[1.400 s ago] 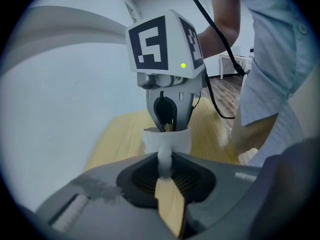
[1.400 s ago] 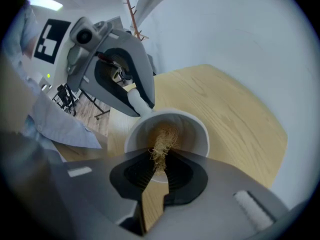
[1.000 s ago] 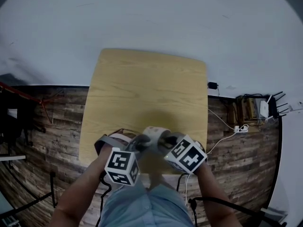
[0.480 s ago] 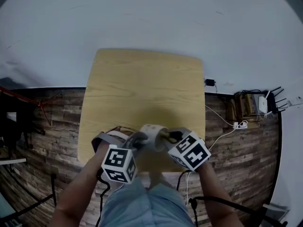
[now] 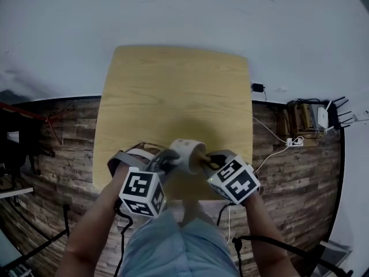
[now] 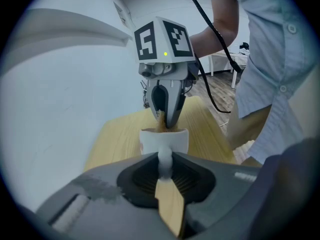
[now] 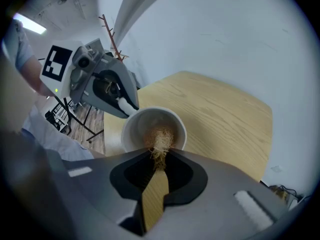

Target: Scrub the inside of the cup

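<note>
We hold the left gripper clamped on the curved handle of a white ceramic cup. Its jaws stand narrow, with the handle pinched between the pads right at their tips. The cup hangs just beyond those tips, above the near edge of the light wooden table, and is tipped so that its mouth faces the right gripper.

In the right gripper view, the jaws are drawn close on a tuft of brown bristly fibres. The tuft sticks out past the tips and reaches over the rim into the cup; whether it touches the inner wall we cannot tell.

Seen from the left gripper, the right gripper comes down from above and ahead, with its tips at the cup's mouth. In the head view the two grippers point toward each other with the cup between them.

Each gripper carries a white marker cube whose faces bear black square patterns. Those patterns are the print we can make out. On the right gripper's cube a small green light glows. Beside that gripper hangs our light blue shirt.
</note>
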